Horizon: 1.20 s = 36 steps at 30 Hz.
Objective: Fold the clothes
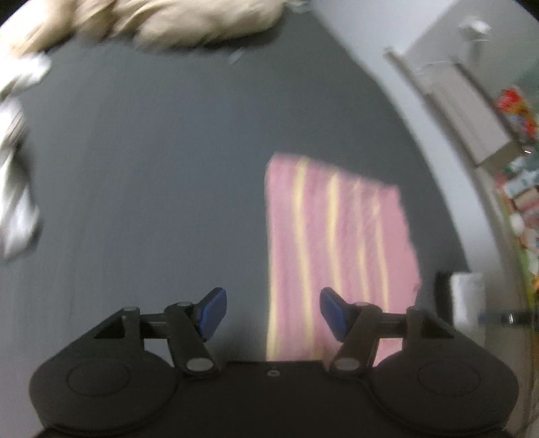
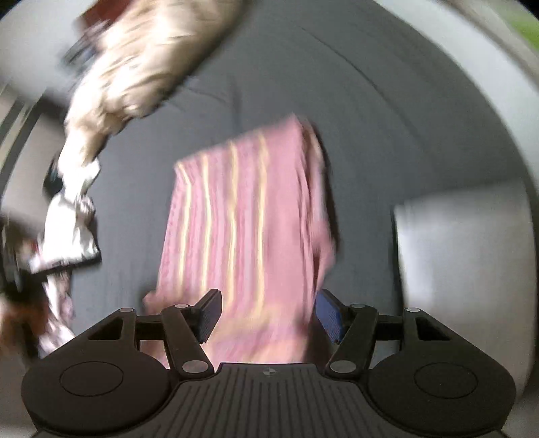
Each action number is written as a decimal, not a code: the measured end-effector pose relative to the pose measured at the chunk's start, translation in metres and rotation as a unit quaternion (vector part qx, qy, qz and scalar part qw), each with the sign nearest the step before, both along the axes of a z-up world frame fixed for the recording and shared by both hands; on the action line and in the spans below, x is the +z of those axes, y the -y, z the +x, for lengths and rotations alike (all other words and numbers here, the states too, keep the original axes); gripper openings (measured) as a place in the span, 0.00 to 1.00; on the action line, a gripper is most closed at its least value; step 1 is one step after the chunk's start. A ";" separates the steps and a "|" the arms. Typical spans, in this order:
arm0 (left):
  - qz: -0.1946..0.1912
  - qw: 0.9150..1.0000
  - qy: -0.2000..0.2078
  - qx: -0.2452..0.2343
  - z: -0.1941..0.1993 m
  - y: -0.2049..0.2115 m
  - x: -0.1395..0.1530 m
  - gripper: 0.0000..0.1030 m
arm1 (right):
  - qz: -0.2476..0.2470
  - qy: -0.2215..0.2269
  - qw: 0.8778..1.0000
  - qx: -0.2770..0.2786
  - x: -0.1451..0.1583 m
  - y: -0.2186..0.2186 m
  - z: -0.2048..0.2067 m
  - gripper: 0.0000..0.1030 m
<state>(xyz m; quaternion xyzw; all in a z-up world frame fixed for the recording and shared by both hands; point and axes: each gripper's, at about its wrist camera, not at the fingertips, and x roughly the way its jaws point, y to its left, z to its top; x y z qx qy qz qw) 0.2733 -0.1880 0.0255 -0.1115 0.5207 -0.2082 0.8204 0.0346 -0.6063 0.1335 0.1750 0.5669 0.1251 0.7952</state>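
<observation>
Pink striped cloth [image 2: 249,215] fills right view; left shows mostly dark table [image 1: 151,168].

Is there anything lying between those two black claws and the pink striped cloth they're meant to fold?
Nothing visible does. The pink cloth with yellow stripes lies directly ahead of the open right gripper, and just ahead and right of the open left gripper. The beige garment and white crumpled cloth lie off to the side.

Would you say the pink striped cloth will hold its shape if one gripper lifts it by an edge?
Probably not. The pink striped cloth lies flat with a soft fold along one side, so it likely droops and unfolds. It looks thin, so probably light. Both grippers are open.
</observation>
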 end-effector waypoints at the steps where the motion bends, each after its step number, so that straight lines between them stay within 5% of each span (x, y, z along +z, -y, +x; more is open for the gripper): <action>1: 0.002 1.000 0.010 -0.011 0.012 0.003 0.000 0.59 | -0.018 0.017 0.999 0.032 -0.003 0.000 0.023 0.61; 6: 0.033 0.998 0.018 -0.053 0.088 0.039 -0.029 0.59 | -0.042 0.030 0.992 0.119 -0.047 0.000 0.110 0.61; 13: 0.044 0.997 -0.030 -0.058 0.133 0.057 -0.070 0.59 | -0.056 0.024 0.975 0.214 -0.118 -0.001 0.220 0.61; 18: 0.049 0.996 -0.043 -0.068 0.138 0.060 -0.083 0.59 | -0.039 -0.002 0.973 0.227 -0.143 0.003 0.247 0.60; 27: 0.066 0.993 -0.007 -0.101 0.143 0.085 -0.090 0.58 | -0.018 -0.019 0.975 0.220 -0.156 0.009 0.273 0.60; 32: 0.104 0.984 0.037 -0.137 0.137 0.104 -0.091 0.41 | -0.006 -0.015 0.975 0.223 -0.157 0.008 0.283 0.29; 36: 0.098 0.984 0.041 -0.141 0.137 0.101 -0.090 0.28 | 0.004 -0.012 0.974 0.225 -0.157 0.008 0.292 0.17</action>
